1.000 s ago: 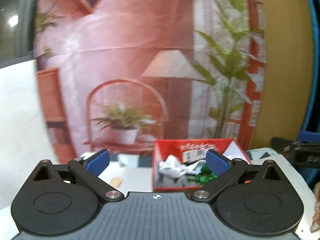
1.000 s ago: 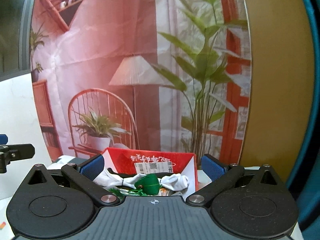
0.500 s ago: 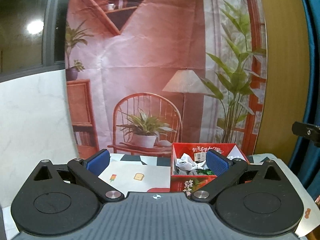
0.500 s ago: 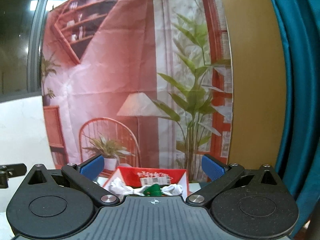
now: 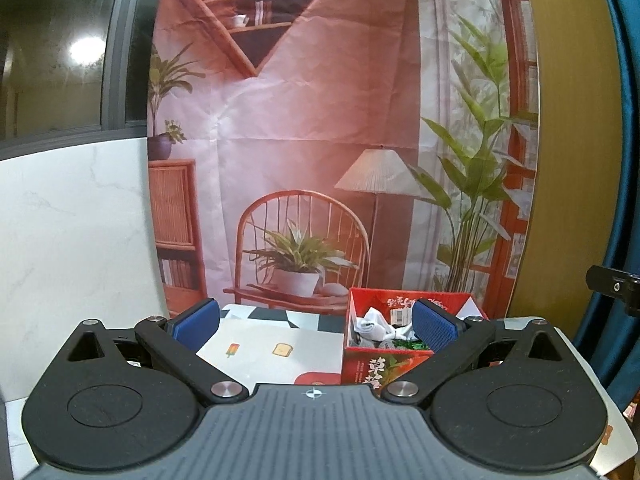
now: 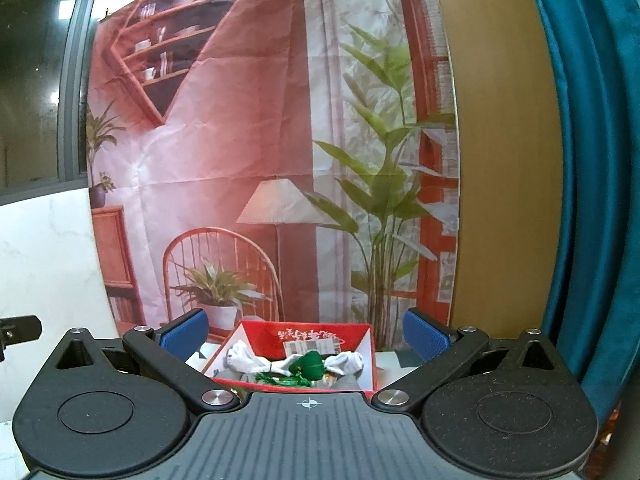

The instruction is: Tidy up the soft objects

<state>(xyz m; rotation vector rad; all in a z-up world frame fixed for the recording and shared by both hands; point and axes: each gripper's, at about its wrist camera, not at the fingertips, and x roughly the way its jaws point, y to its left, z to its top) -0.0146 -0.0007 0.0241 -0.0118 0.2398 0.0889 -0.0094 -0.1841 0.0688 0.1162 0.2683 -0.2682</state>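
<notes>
A red cardboard box (image 5: 360,362) stands on the table at the back right; it also shows in the right wrist view (image 6: 264,334). Inside lie white socks (image 6: 250,362), a green soft item (image 6: 308,366) and some grey cloth. In the left wrist view the white socks (image 5: 374,326) show over the box rim. My left gripper (image 5: 316,324) is open and empty, held back from the box, which sits behind its right finger. My right gripper (image 6: 306,334) is open and empty, with the box between its fingers but farther away.
The table mat (image 5: 264,354) is white with small food pictures and a black-and-white chequered patch at the back. A printed backdrop (image 5: 320,140) of a room hangs behind the table. A white marble wall (image 5: 72,240) is left, a teal curtain (image 6: 580,200) right.
Both grippers have drawn back and up from the box, which now looks smaller and farther away. Both stay open and empty.
</notes>
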